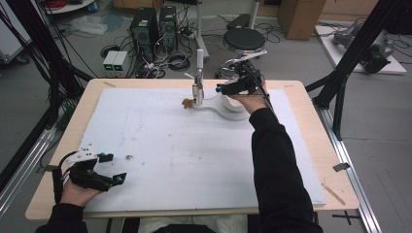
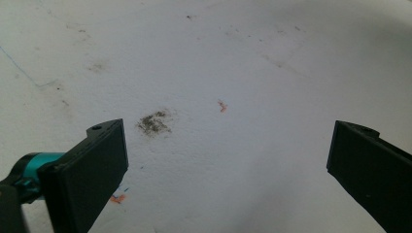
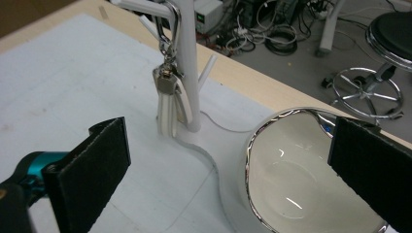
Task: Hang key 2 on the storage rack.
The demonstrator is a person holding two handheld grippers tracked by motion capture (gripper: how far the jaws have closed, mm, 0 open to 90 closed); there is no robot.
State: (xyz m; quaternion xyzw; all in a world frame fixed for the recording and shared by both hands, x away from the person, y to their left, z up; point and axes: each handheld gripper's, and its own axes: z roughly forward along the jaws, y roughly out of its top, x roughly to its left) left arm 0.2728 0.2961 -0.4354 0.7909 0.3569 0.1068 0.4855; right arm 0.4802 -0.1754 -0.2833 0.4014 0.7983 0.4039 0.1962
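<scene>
High view: the right gripper (image 1: 228, 88) partly covers a white bowl (image 1: 233, 104) at the far edge; a small brown thing (image 1: 186, 103), perhaps a charm, is too small to name. Left gripper view: the left gripper (image 2: 228, 160) has its jaws spread over the stained white mat (image 2: 204, 63). Right gripper view: jaws apart; the bowl's near side is cut off, and a white tassel keyring (image 3: 171, 104) hangs upright from a stand (image 3: 187, 63).
</scene>
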